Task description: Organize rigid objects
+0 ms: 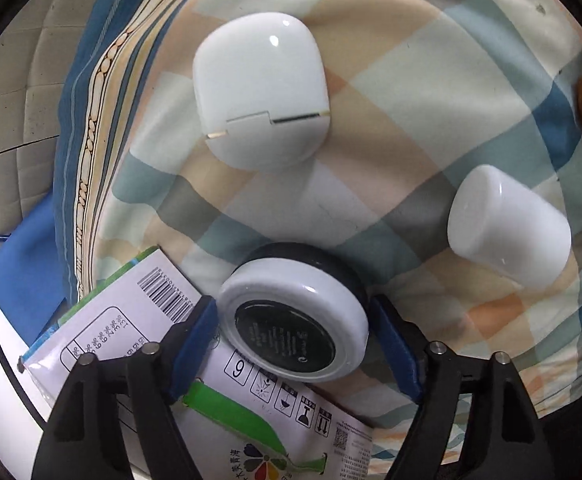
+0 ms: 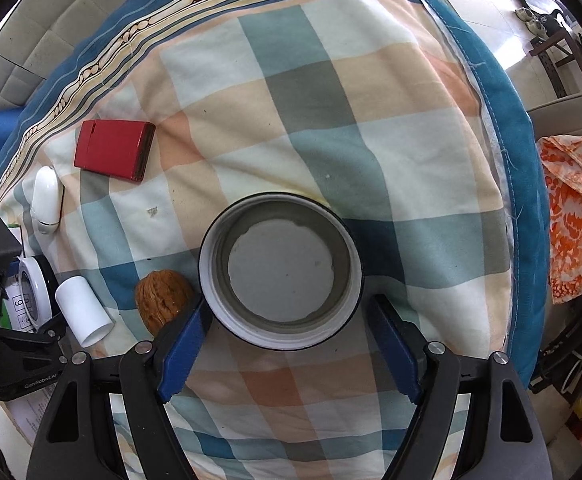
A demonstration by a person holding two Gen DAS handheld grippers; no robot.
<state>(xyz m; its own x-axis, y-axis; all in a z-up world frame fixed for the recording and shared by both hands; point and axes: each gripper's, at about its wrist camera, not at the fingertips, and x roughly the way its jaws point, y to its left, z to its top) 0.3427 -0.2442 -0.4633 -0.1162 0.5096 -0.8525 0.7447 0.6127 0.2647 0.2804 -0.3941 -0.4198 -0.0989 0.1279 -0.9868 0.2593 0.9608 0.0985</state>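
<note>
Checked cloth (image 2: pixel 391 128) in pale blue, peach and grey covers the cushion on which everything lies. The left gripper (image 1: pixel 293 340) has its blue pads spread to either side of a round white jar (image 1: pixel 291 320) with a dark face; a narrow gap shows at each pad, so it is not clamped. The jar leans partly on a white printed packet (image 1: pixel 131 332) at the cloth's edge. Beyond it lie a white rounded case (image 1: pixel 261 94) and a white cylinder (image 1: pixel 509 226), well apart. The right gripper (image 2: pixel 289 346) points straight down with its jaws wide around an empty white cup (image 2: pixel 281 268), touching neither wall. A walnut (image 2: pixel 163 298) sits just beside the cup, against the left pad. A red box (image 2: pixel 113 150) lies farther off.
</note>
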